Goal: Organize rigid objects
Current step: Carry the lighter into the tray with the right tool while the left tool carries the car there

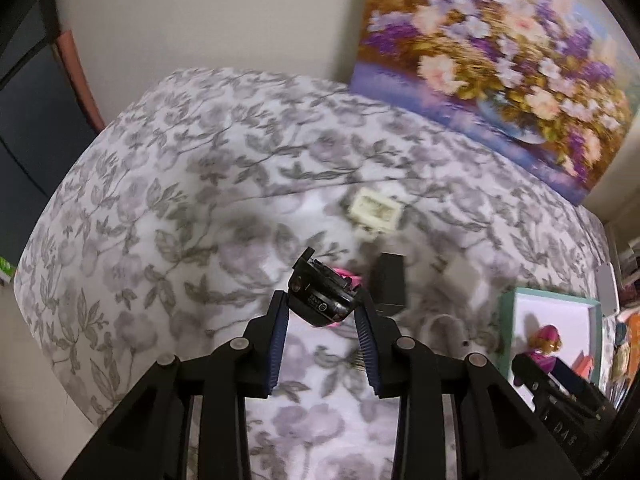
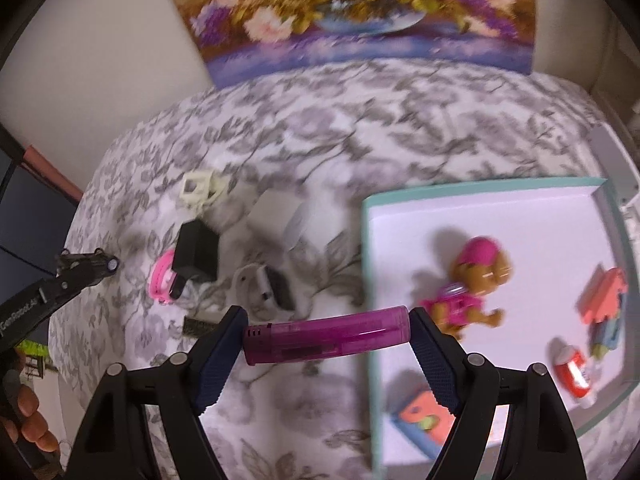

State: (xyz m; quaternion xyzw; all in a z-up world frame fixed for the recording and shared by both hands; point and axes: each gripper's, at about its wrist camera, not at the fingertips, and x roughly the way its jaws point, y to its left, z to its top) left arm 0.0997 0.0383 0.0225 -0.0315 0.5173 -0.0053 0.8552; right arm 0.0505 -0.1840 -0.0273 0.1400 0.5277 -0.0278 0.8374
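— Grey-and-white flowered cloth [image 2: 280, 128] covers the whole surface. What lies on it?

— A loose cluster at the left of the right wrist view: a cream plastic frame [image 2: 202, 191], a black plug adapter [image 2: 198, 250], a pink ring-shaped thing [image 2: 160, 278] touching the adapter's near end, a pale grey block [image 2: 276, 210], and a white-and-black gadget [image 2: 266, 286], too blurred to name. A flower painting [image 2: 348, 12] leans against the wall behind.

— And the box?

— A teal-rimmed tray [image 2: 472, 185] with a white floor sits at the right. Inside are a toy dog in pink [image 2: 470, 284], a red-and-white piece [image 2: 574, 372], an orange block [image 2: 604, 292] at the far right, and another orange piece [image 2: 424, 408] near the front.

— Anything blocking the way to it?

— Only the tray's near rim lies between the right gripper [image 2: 327, 334] and the tray floor.

— What does that one hold?

— A purple lighter [image 2: 326, 338], clamped end to end, lying crosswise above the cloth, its right end over the tray's left edge.

— And the left gripper [image 1: 322, 300]?

— Its fingers are clenched on a small black gadget [image 1: 320, 294] with pink behind it, lifted above the cloth, left of the cluster.
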